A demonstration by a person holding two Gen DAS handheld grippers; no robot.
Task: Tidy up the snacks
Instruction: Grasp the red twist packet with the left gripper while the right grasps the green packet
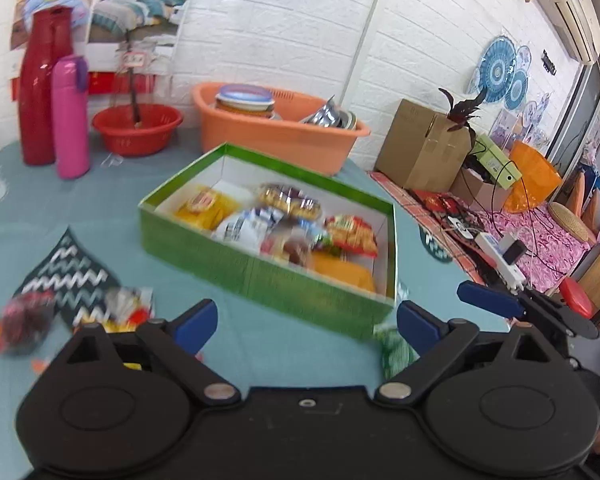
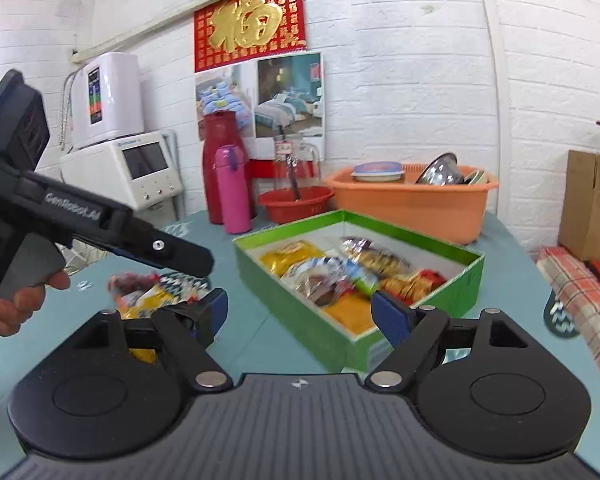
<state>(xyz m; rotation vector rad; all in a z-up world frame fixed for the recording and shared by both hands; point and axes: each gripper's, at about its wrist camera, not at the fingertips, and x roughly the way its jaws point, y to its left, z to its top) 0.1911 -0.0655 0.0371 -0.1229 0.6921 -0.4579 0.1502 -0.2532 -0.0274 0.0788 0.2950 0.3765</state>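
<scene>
An open green box (image 1: 260, 280) sits mid-table and holds several snack packets: yellow (image 1: 200, 206), white-blue (image 1: 244, 226) and red (image 1: 354, 234). My left gripper (image 1: 306, 322) hovers just before the box's near wall, open and holding nothing. Loose packets lie to its left: a red one (image 1: 20, 320) and a mixed one (image 1: 128, 304). A green packet (image 1: 392, 344) rests at the box's near corner. In the right wrist view my right gripper (image 2: 304, 314) is open and empty in front of the box (image 2: 300, 312). A hand (image 2: 20, 300) holds the left gripper (image 2: 196, 258) above loose packets (image 2: 140, 292).
An orange basin (image 1: 280, 132) with dishes, a red basket (image 1: 136, 128), and red (image 1: 44, 88) and pink (image 1: 70, 116) bottles line the far side of the table. A zigzag mat (image 1: 68, 272) lies at the left. A cardboard box (image 1: 420, 148) and cables sit beyond the table's right edge.
</scene>
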